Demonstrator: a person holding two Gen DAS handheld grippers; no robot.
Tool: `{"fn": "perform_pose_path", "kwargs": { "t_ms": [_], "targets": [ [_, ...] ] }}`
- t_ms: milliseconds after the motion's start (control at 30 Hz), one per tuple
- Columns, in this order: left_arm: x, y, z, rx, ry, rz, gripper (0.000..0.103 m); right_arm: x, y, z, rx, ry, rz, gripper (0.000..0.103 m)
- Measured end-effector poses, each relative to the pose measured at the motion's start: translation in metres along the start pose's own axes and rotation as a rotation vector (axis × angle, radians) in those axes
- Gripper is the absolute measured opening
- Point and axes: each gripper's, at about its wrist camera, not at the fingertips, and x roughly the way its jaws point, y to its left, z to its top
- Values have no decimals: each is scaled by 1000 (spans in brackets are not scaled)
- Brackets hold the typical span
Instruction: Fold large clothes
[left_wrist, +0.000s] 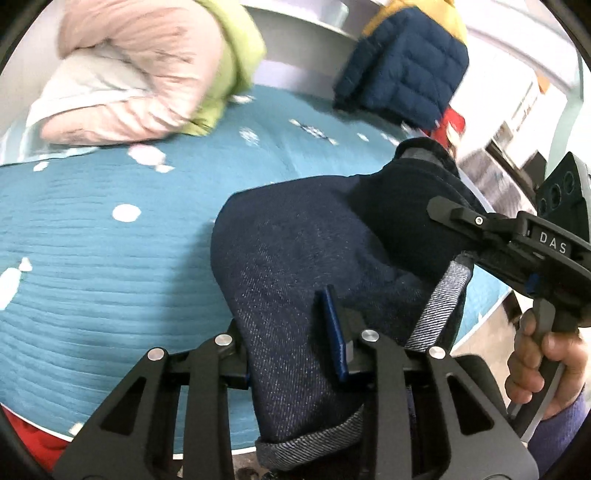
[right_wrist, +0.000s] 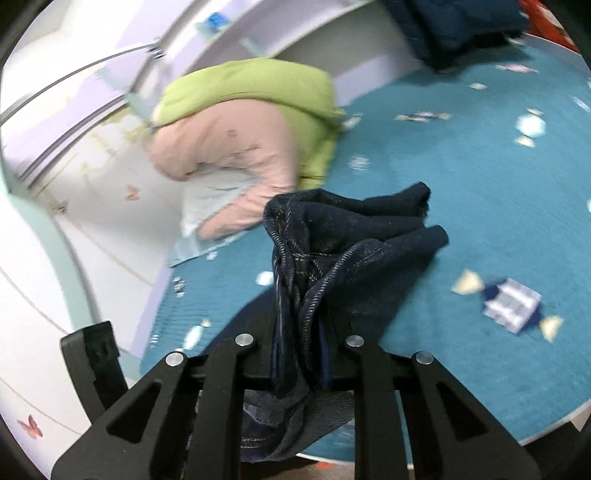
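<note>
Mostly, both pictures are blurry at the edges, so small things are hard to make out. The dark blue jeans (left_wrist: 295, 258) fill the middle of the left wrist view and hide the tips of the left gripper (left_wrist: 295, 354). Only one blue pad (left_wrist: 338, 339) peeks out beside the cloth. The jaws are pinched close together on a jeans leg with a turned-up cuff at the bottom of the frame.

At the right edge, the right gripper (left_wrist: 517, 236) shows from the side, and a hand (left_wrist: 543, 365) in a purple sleeve holds its handle. Its tips are buried in the cloth.

In the right wrist view, the jaws are squeezed on a bunched part of the jeans with seams, in the lower middle. The cloth covers the pads, so they cannot be seen. The rest of the jeans hangs over the blue bed cover (right_wrist: 480, 184) with little white shapes.

A pink and green jacket (left_wrist: 147, 74) lies at the upper left. A navy puffy jacket (left_wrist: 406, 62) sits at the upper right, cut off by the frame edge.
</note>
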Motion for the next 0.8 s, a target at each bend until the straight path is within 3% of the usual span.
{"fn": "perform_pose_path", "kwargs": {
  "t_ms": [200, 367, 500, 600, 733, 800],
  "targets": [
    [-58, 92, 23, -65, -89, 108, 29, 91, 80, 12, -75, 71, 151, 14],
    [-102, 180, 46, -43, -159, 238, 29, 173, 140, 15, -90, 116, 254, 13],
    [-111, 237, 56, -8, -190, 308, 29, 233, 157, 0, -52, 173, 291, 12],
    [-95, 279, 42, -16, -144, 346, 29, 266, 143, -36, -5, 258, 249, 12],
    [-54, 319, -11, -73, 5, 351, 29, 293, 115, -95, 42, 373, 163, 11],
    [-36, 325, -38, -104, 73, 368, 29, 299, 101, -127, 47, 417, 74, 12]
  ]
}}
